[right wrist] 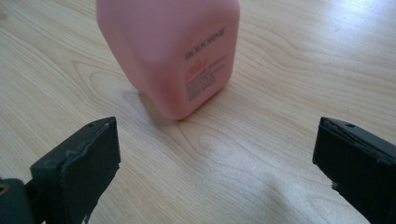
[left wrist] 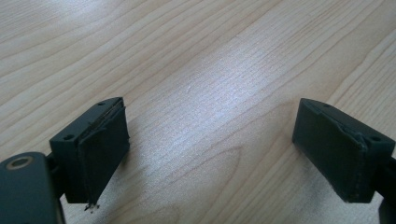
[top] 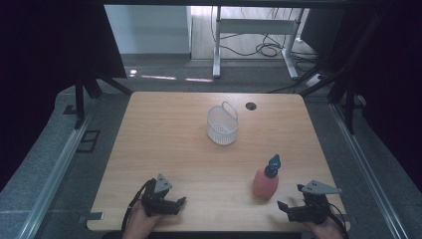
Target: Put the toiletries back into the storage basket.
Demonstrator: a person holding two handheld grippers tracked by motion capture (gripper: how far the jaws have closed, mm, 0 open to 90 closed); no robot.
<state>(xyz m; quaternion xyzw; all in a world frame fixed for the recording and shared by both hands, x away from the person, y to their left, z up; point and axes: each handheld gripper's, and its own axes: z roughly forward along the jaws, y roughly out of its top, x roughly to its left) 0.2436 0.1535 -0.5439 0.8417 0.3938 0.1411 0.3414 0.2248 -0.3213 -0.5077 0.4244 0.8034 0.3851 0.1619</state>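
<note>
The pink bottle [top: 264, 183] stands upright on the wooden desk [top: 169, 144], near the front edge on the person's right side. It has a dark blue pump or spray top [top: 272, 166]; the high view is too soft to say which. In the right gripper view the bottle [right wrist: 173, 51] shows a rounded pink body with small dark print down one face, and its base rests flat on the wood.

The right gripper [top: 282, 206] sits just to the front and right of the bottle, low over the desk, with its jaws pointing toward it. In the right gripper view this gripper [right wrist: 217, 154] has its two black jaws spread wide, with bare wood between them. The bottle lies beyond the jaw tips, close but apart from them, so nothing is held.

The left gripper [top: 181, 201] is well to the left of the bottle, also near the front edge and held in a hand [top: 139, 225]. In the left gripper view it [left wrist: 210, 135] is likewise spread wide over bare desk, gripping nothing.

A small white mesh basket [top: 222, 124] with a loop handle stands behind the bottle, toward the far side of the desk, slightly to its left and well apart from it. Its inside looks empty.
</note>
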